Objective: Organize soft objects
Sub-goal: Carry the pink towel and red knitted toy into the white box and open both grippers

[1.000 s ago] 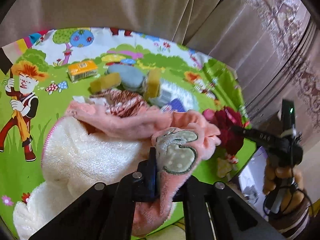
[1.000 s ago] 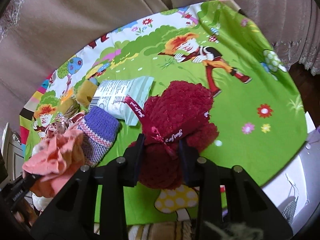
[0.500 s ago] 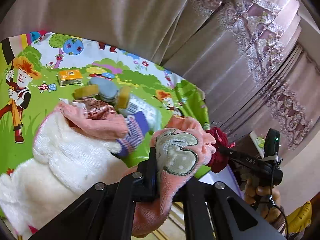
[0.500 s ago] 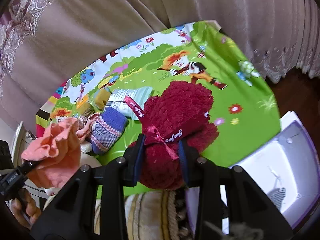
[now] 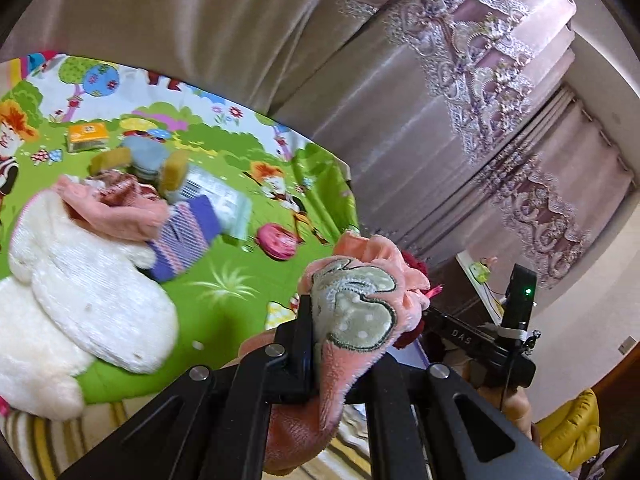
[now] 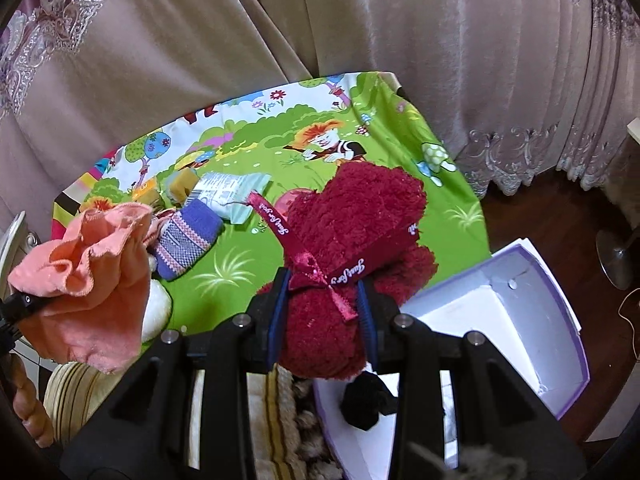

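Note:
My left gripper is shut on a pink plush cloth with a grey-green dotted patch, lifted clear of the cartoon-print cloth; the same pink cloth hangs at the left of the right wrist view. My right gripper is shut on a dark red fluffy towel bundle tied with a ribbon, held above the near table edge beside a white box with a purple rim. A bit of the red bundle peeks out behind the pink cloth in the left wrist view.
On the green cartoon tablecloth lie a white fluffy towel, a purple knitted sock, a pale packet, yellow sponges and an orange box. A black item lies in the box. Curtains hang behind.
Both grippers have lifted and drawn back from the table with their loads. The white box has come into the right wrist view, and the left view has swung toward the curtains.

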The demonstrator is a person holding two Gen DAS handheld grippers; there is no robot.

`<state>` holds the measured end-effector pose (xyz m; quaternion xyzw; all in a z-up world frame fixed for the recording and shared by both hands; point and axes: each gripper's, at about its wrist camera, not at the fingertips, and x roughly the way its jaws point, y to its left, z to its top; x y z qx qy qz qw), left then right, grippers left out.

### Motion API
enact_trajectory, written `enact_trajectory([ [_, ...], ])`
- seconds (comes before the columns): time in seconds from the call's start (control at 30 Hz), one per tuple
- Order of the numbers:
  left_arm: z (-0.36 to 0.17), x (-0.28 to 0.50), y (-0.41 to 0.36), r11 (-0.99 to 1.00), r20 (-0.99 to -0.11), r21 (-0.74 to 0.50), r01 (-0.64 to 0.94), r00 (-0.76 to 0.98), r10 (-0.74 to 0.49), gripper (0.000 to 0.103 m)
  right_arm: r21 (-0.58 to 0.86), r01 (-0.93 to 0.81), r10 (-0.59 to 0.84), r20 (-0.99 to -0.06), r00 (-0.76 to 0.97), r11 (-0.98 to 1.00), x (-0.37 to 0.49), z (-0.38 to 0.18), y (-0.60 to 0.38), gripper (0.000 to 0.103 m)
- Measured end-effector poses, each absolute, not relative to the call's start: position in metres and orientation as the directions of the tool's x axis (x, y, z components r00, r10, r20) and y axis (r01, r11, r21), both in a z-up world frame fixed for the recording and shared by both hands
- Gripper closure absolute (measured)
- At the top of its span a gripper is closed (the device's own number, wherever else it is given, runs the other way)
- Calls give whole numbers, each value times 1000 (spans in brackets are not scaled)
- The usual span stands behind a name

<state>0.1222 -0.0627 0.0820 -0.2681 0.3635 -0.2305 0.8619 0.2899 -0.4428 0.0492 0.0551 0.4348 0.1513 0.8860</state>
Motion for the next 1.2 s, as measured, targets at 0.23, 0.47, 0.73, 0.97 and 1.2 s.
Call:
enact_trajectory([
  [0.23, 89, 116, -98, 718, -488, -650, 247, 588, -645, 97, 208, -189, 281, -750, 598, 960, 271, 53, -469, 66],
  [0.47, 85, 116, -135, 666, -473, -699, 261, 529, -704, 97, 192, -145, 241, -746, 620, 971, 256, 57, -503, 66],
  [0.73, 78, 113, -174, 599, -442, -753, 273, 465, -767, 97, 146, -93, 171, -754, 635, 985, 242, 54, -534, 66],
  [0.97, 62, 116, -201, 531, -415, -809, 252, 394, -820, 97, 130, -46, 128, -751, 648, 991, 234, 58, -557, 66],
  [1.2, 50, 119, -224, 522, -431, -820, 235, 348, -832, 97, 97, 7, 69, -753, 655, 995, 228, 59, -577, 65],
])
